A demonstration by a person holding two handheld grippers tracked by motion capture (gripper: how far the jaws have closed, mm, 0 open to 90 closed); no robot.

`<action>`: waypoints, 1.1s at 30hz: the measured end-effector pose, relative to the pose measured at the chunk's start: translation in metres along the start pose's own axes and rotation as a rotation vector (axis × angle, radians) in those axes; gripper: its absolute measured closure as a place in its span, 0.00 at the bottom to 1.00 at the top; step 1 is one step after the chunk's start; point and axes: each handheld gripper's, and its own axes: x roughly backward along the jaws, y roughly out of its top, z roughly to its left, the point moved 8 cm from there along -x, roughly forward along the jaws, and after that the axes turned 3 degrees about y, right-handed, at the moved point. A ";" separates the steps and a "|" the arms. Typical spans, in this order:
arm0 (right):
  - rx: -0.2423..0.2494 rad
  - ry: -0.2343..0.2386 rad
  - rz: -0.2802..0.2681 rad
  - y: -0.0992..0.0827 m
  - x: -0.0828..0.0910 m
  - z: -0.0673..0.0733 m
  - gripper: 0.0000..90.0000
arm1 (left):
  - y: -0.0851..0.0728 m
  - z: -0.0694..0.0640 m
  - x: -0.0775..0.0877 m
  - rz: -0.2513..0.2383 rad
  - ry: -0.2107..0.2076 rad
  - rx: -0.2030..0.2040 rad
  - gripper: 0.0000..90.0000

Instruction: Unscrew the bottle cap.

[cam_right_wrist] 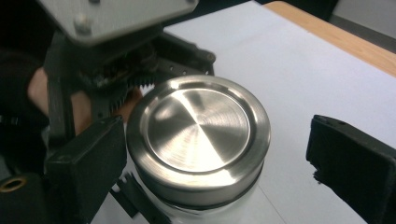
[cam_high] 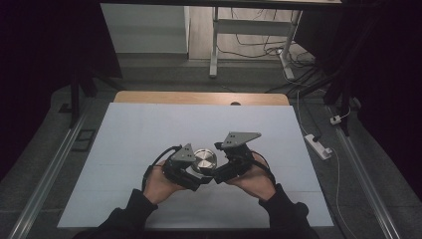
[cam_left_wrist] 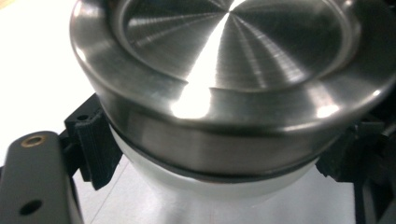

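A glass jar with a brushed steel lid (cam_high: 205,160) is held just above the white mat, between my two hands. My left gripper (cam_high: 199,173) is shut on the jar's body; in the left gripper view its pads (cam_left_wrist: 95,149) press the glass just under the lid (cam_left_wrist: 224,56). My right gripper (cam_high: 219,173) comes in from the right at lid height. In the right gripper view its jaws stand on either side of the lid (cam_right_wrist: 198,128): the left fingertip (cam_right_wrist: 88,158) is close to the rim, and the right one is well clear of it, so it is open.
A white mat (cam_high: 139,129) covers the wooden table (cam_high: 199,97), with bare mat on all sides of the hands. Past the far edge stand desk legs (cam_high: 214,45) and cables on the floor. A power strip (cam_high: 318,146) lies on the floor at the right.
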 end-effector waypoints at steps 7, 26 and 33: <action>-0.031 -0.069 0.011 -0.003 -0.009 0.000 0.06 | 0.000 0.001 -0.002 0.002 0.033 0.024 0.18; 0.096 0.259 0.015 -0.011 -0.004 0.013 0.21 | 0.000 -0.020 -0.001 -0.004 -0.193 -0.084 0.18; 0.034 0.219 0.029 -0.014 -0.005 0.004 0.04 | -0.001 -0.012 -0.004 0.024 -0.096 -0.060 0.18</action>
